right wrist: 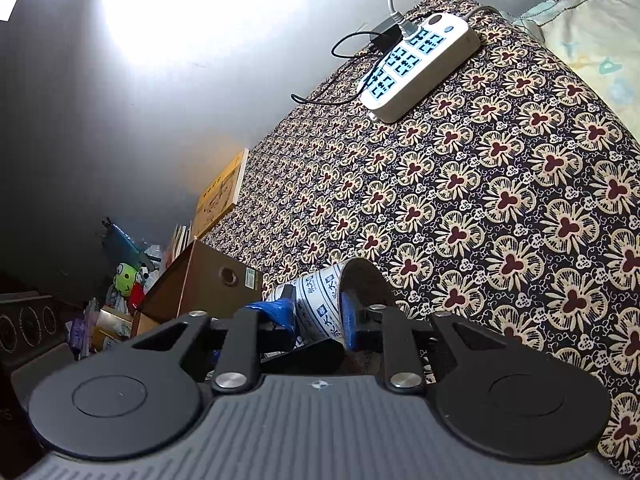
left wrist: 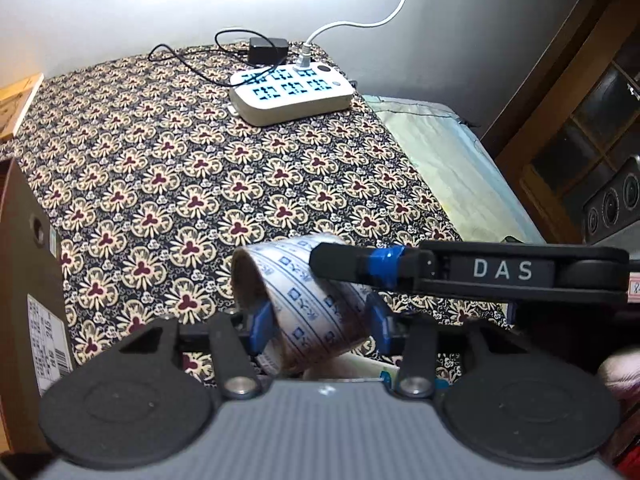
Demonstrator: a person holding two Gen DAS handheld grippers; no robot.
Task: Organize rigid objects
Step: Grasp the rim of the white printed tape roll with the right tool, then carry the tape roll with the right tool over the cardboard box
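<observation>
Floral cloth [left wrist: 168, 168], dark ground with cream and maroon flower pattern, covering the whole work surface and running back to a pale wall. Cardboard box [left wrist: 28, 280], brown, printed label and round hole in its side, standing at the left edge of the cloth. Power strip [left wrist: 292, 94], white, several sockets, lying flat at the far end of the cloth; white cable [left wrist: 360, 24] plugged into it and rising toward the wall; black adapter [left wrist: 266, 49] with thin black cord just behind it. Left gripper [left wrist: 318, 326], blue-padded fingers closed against either side of the tape roll [left wrist: 304, 304]. Right gripper [right wrist: 320, 314], also clamped on the same roll: seen from the left wrist, one taped finger lies across the roll's outer face; in its own view, the other blue pad sits inside the brown core. Tape roll, wide, white with blue printed squares and characters, tilted on edge, held between both grippers just above the near edge of the cloth; contact with the cloth cannot be told.
</observation>
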